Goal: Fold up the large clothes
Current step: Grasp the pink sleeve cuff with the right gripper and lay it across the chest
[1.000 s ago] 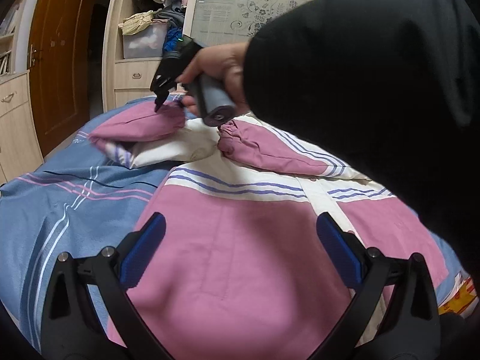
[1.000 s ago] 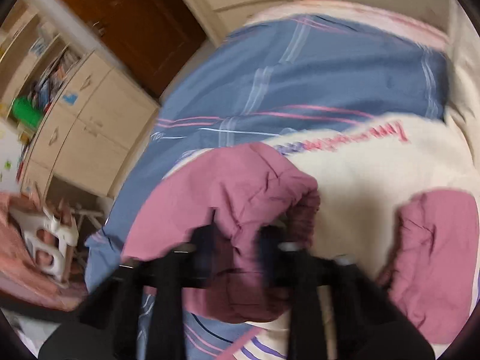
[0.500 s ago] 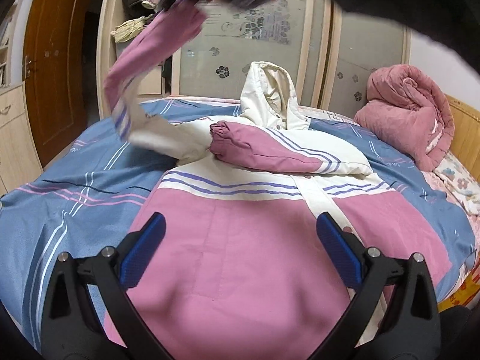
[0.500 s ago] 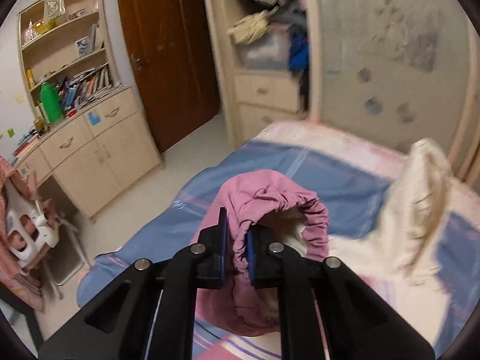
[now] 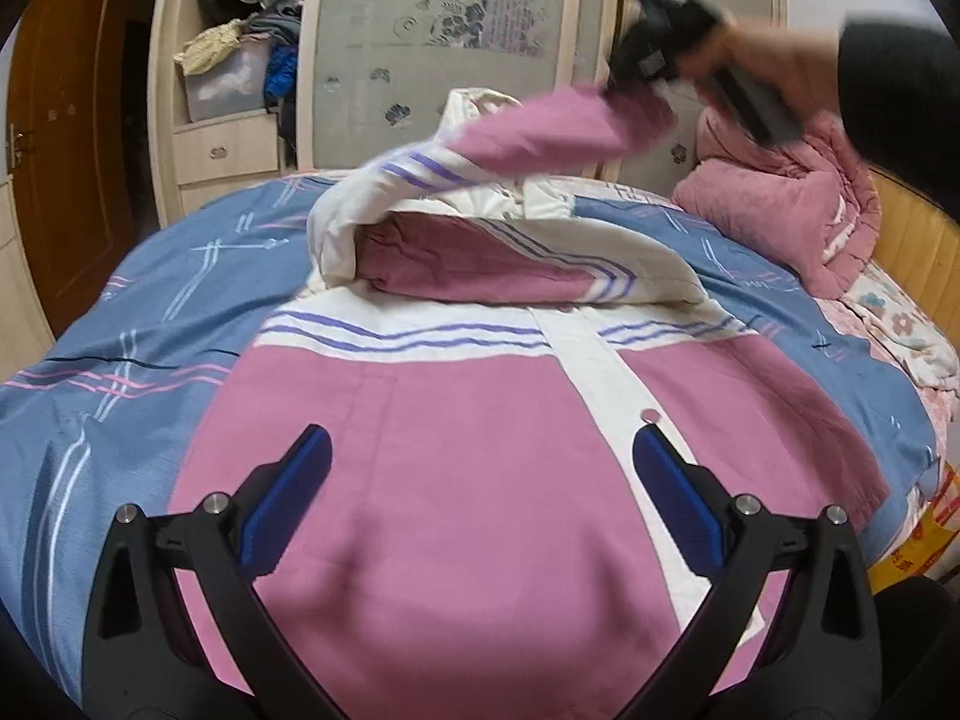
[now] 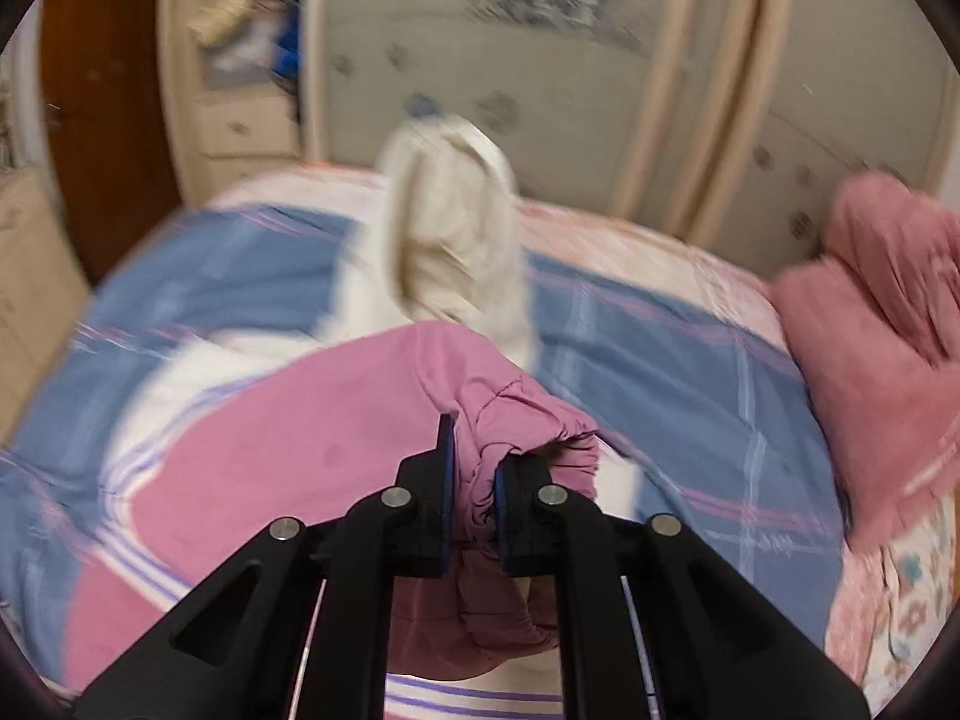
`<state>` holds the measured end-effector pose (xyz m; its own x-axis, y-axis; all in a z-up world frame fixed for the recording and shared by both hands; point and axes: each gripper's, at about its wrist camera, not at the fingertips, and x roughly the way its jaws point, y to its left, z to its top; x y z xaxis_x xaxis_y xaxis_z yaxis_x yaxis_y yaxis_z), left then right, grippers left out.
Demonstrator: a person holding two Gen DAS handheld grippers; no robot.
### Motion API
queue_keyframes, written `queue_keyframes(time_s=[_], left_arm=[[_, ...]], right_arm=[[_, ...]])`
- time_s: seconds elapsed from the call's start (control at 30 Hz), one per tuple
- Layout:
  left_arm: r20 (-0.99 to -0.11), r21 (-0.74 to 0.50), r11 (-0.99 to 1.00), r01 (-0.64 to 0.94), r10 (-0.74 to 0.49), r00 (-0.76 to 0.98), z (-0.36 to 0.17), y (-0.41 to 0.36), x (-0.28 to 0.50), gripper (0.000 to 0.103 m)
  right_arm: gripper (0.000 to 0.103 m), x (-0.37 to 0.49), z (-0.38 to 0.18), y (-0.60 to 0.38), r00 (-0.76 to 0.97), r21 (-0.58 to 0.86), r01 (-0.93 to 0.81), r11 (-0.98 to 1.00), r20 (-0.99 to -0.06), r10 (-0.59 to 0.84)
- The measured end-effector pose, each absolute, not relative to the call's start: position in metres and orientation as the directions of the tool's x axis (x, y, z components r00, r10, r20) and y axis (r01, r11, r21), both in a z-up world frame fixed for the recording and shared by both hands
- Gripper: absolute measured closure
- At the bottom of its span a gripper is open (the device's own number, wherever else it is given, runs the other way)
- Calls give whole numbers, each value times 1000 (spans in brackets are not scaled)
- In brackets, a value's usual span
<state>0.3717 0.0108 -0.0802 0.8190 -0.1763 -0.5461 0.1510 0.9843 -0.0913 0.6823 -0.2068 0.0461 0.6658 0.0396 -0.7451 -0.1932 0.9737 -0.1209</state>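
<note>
A pink and cream jacket (image 5: pixel 480 450) lies front-up on a bed (image 5: pixel 150 312) covered in a blue striped sheet, its long axis running from the near edge, under the left wrist camera, away toward the wardrobe (image 5: pixel 444 42), with the cream hood (image 6: pixel 450 222) at the far end standing up. The left claw (image 5: pixel 480 480) hovers low over the jacket's pink lower body, angled downward, its blue-padded jaws spread wide with nothing between them. In the left wrist view, a person's hand (image 5: pixel 762 60) in a dark sleeve (image 5: pixel 900 90) holds the right claw (image 6: pixel 474 480) raised at the upper right, above the bed. That claw is clenched on the gathered pink cuff (image 6: pixel 528 432) of one jacket sleeve (image 5: pixel 540 132), and the sleeve stretches up from the jacket's left shoulder across toward the right, lifted off the bed. The other sleeve (image 5: pixel 480 264) lies folded flat across the chest, pointing left. A crumpled pink quilt (image 5: pixel 798 210) sits at the bed's far right. No writing can be read; motion blur smears the right wrist view.
</note>
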Motion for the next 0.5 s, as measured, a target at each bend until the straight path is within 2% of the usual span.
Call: queue_keyframes(time_s=[0.13, 0.17, 0.23, 0.3, 0.4, 0.5], left_arm=[[-569, -106, 980, 169, -200, 798, -86, 4, 377, 2], [-579, -117, 978, 172, -208, 788, -88, 3, 380, 2], [-597, -133, 976, 175, -220, 772, -93, 1, 384, 2], [-604, -131, 975, 179, -221, 765, -95, -1, 384, 2], [-608, -119, 976, 184, -218, 764, -96, -3, 384, 2], [-612, -146, 972, 186, -236, 755, -95, 1, 384, 2]], right_arm=[[91, 688, -27, -255, 645, -144, -98, 985, -762, -47], [87, 690, -37, -260, 650, -145, -81, 986, -758, -58], [69, 689, -67, -276, 660, -123, -33, 992, -748, -71], [30, 684, -84, -285, 673, -118, 48, 992, -730, -120], [12, 659, -87, -309, 717, 5, 150, 989, -689, -106], [8, 619, -78, -328, 780, 109, 203, 973, -618, -94]])
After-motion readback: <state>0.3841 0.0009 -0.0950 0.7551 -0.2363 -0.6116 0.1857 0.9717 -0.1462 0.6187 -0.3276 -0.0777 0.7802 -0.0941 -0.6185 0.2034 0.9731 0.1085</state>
